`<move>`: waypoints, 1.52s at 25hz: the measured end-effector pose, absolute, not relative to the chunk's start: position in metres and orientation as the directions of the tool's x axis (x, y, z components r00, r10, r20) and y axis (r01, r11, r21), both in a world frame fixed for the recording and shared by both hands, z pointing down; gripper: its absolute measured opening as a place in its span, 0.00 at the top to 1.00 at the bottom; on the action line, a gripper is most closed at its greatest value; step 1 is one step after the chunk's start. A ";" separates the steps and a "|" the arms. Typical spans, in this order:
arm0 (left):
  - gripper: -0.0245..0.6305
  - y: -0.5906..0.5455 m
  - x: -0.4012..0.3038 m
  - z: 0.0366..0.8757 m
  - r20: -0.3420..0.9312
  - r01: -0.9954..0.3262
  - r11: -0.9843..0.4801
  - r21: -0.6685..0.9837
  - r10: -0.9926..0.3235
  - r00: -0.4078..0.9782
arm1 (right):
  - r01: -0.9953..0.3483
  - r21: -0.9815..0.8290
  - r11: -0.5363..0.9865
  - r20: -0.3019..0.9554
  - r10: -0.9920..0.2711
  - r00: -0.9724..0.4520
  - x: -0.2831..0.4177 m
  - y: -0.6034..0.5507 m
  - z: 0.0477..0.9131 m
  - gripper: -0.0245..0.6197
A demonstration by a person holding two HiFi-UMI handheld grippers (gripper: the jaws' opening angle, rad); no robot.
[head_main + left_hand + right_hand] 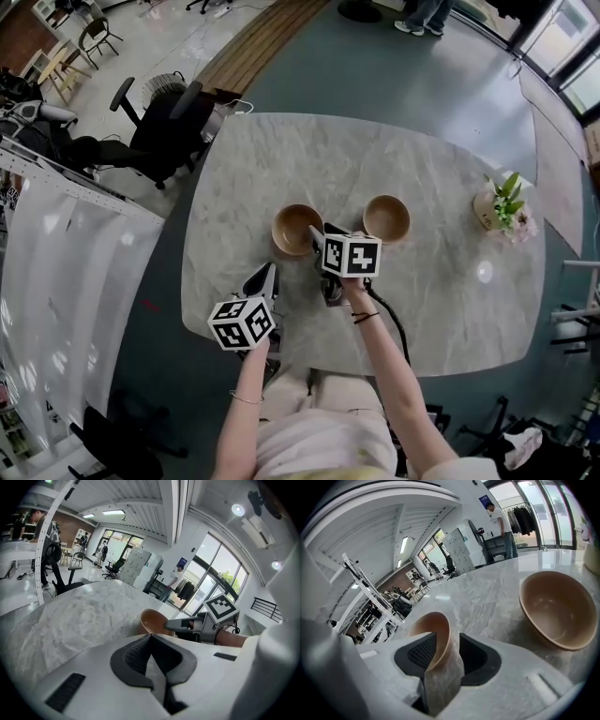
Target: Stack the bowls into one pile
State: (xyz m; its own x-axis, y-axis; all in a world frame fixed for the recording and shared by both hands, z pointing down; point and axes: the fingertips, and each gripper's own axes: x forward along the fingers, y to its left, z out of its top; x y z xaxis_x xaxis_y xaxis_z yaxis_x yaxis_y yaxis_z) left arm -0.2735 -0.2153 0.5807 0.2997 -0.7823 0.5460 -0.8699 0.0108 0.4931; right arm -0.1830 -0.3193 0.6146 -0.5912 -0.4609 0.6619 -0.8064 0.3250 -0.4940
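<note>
Two tan bowls stand on the marble table [441, 309]. The left bowl [294, 229] [153, 620] [434, 624] sits upright with its near rim between the jaws of my right gripper [317, 238] [447, 638], which is open; a gap shows beside the right pad. The right bowl [386, 217] [555, 609] rests apart, to that gripper's right. My left gripper [268, 274] [149, 638] hovers at the table's near side, short of the left bowl, shut and empty. In the left gripper view the right gripper [169, 625] reaches onto the bowl from the right.
A potted plant [501, 206] stands at the table's right side. A black office chair [165, 122] sits beyond the far left corner. A person [500, 522] stands far off by the windows. Bare marble lies around both bowls.
</note>
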 end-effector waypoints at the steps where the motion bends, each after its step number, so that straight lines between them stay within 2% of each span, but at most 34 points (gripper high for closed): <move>1: 0.96 -0.215 -0.274 0.581 0.547 -0.870 0.011 0.493 -0.781 0.301 | -0.808 -0.494 0.322 0.666 -0.456 -0.590 -0.184 -0.319 0.616 0.73; 9: 0.96 -0.215 -0.274 0.581 0.548 -0.871 0.014 0.491 -0.782 0.297 | -0.820 -0.497 0.284 0.691 -0.442 -0.572 -0.183 -0.322 0.621 0.77; 13: 0.96 -0.215 -0.274 0.577 0.542 -0.871 0.006 0.490 -0.785 0.300 | -0.837 -0.471 0.279 0.706 -0.450 -0.548 -0.181 -0.323 0.618 0.91; 24: 0.96 -0.218 -0.260 0.559 0.513 -0.874 -0.050 0.482 -0.793 0.328 | -0.828 -0.479 0.291 0.668 -0.491 -0.559 -0.160 -0.321 0.582 0.93; 38: 0.96 -0.237 -0.201 0.548 0.481 -0.858 -0.174 0.484 -0.766 0.427 | -0.846 -0.502 0.179 0.599 -0.634 -0.490 -0.070 -0.334 0.540 0.93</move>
State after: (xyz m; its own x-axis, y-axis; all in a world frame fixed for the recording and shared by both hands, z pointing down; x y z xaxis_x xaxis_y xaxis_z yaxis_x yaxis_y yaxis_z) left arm -0.2014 -0.2369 0.5479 0.4271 -0.7656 0.4812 -0.8576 -0.1743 0.4839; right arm -0.0699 -0.3342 0.5404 -0.4897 -0.6340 0.5986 -0.8460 0.1793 -0.5021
